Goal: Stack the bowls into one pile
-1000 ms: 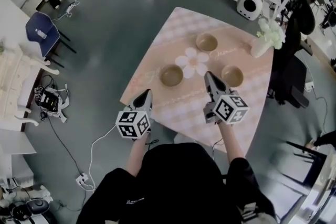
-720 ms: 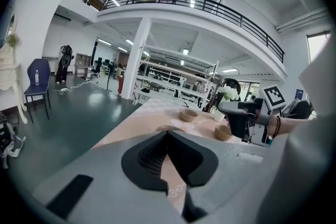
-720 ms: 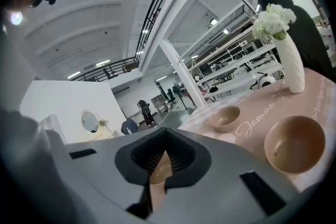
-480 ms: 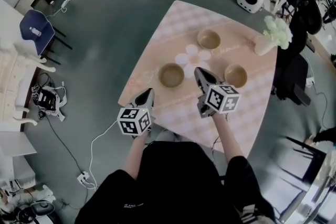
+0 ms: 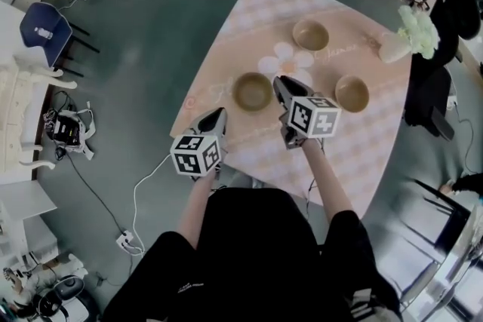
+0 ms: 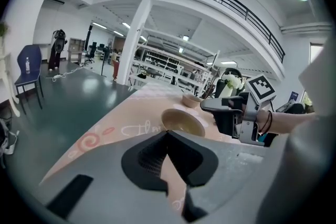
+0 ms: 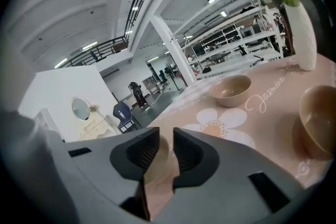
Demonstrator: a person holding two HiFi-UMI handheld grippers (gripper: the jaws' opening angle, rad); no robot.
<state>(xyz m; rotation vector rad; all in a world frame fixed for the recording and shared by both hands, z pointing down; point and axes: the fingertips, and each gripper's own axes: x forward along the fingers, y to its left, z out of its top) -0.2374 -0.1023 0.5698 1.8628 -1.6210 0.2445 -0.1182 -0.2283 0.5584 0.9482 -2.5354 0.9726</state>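
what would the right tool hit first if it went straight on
Likely the nearest round tan bowl just ahead of the right tool, though depth is unclear. Its jaws have just been opening, with nothing clearly between them.

A pink surface (image 5: pixel 260 7) stands on a dark green floor (image 5: pixel 143 34). It has a white flower picture (image 5: pixel 293 61) on it. A white vase (image 5: pixel 392 49) with pale flowers (image 5: pixel 419 30) stands near its far right corner. A blue chair (image 5: pixel 45 30) stands well apart, on the left.

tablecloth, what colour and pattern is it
Pale pink checks on the tablecloth, with a white flower print in the middle; clearest in the head view.
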